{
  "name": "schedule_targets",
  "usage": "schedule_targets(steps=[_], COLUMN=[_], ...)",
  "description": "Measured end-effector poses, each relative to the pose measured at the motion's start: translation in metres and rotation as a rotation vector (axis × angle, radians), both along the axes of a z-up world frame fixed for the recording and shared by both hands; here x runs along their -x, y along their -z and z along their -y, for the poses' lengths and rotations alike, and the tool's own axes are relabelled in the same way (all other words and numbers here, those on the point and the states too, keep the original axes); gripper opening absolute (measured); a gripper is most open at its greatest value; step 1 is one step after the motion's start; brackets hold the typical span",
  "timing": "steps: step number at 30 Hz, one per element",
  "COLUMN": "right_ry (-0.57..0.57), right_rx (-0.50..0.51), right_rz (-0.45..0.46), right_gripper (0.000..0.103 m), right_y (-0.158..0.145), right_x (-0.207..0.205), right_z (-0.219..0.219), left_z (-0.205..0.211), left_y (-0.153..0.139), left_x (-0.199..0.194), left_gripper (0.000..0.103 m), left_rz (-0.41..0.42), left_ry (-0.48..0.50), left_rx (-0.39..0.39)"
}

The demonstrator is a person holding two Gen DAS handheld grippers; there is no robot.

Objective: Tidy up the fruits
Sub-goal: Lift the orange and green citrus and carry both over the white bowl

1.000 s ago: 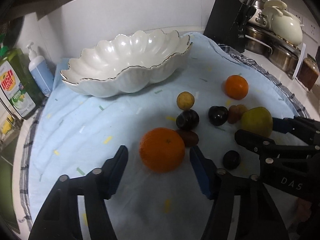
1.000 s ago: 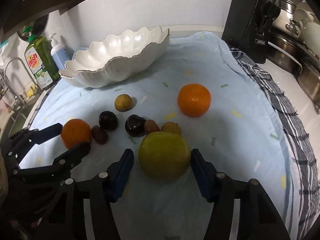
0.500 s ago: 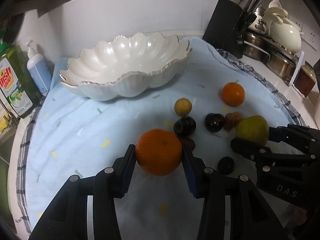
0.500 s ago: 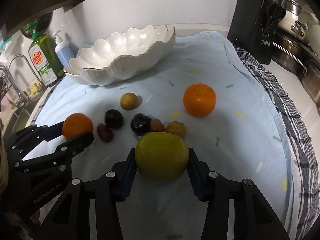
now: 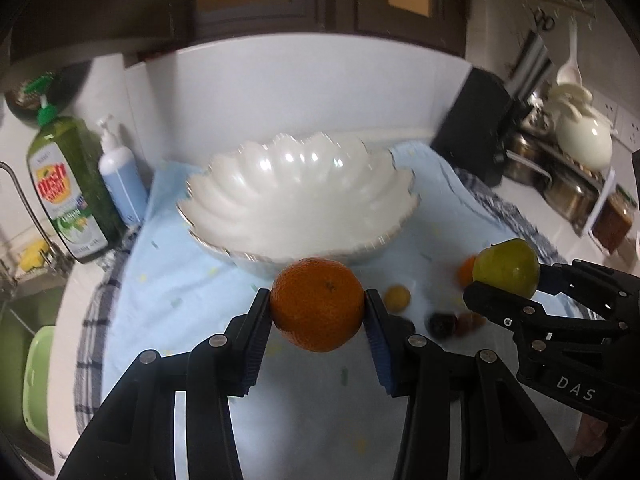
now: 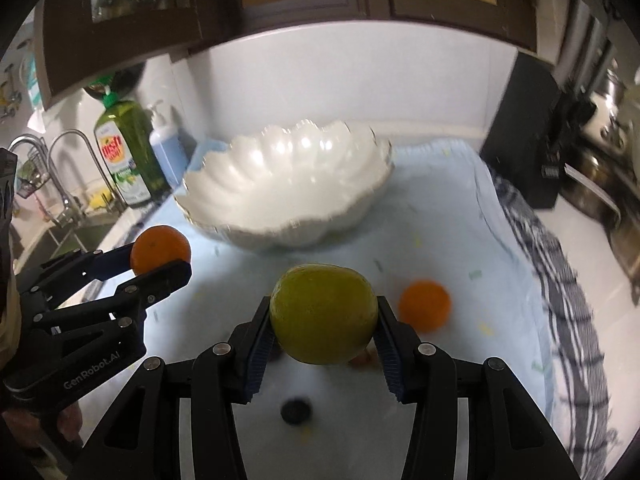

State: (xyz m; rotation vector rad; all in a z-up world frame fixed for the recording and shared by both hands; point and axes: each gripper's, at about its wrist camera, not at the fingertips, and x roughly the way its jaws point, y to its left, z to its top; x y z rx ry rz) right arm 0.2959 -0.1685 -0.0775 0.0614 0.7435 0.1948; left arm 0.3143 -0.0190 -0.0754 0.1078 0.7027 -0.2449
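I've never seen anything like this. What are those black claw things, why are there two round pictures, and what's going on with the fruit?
No robot here: a person holds a two-finger gripper in each hand, each with a wide-angle camera looking along its fingers. One picture is from the left gripper, which clamps an orange. The other is from the right gripper, which clamps a yellow-green fruit. Each camera also catches the other gripper at its edge. Both fruits are lifted off the light blue cloth. Behind stands an empty white scalloped bowl. A second orange and several small dark fruits remain on the cloth.
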Motion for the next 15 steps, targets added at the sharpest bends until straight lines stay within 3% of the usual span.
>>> schedule_targets(steps=[6, 15], right_ry=[-0.023, -0.035], right_rx=[0.008, 0.012], right_rz=[0.065, 0.106], right_gripper=[0.049, 0.049], right_y=[-0.024, -0.047], right_x=[-0.029, -0.089], right_z=[-0.008, -0.017], left_z=[-0.015, -0.026], left_y=[-0.024, -0.037], left_x=[-0.023, -0.077], left_gripper=[0.045, 0.045], left_rz=[0.048, 0.033], left_ry=[-0.054, -0.089], left_rx=[0.019, 0.037])
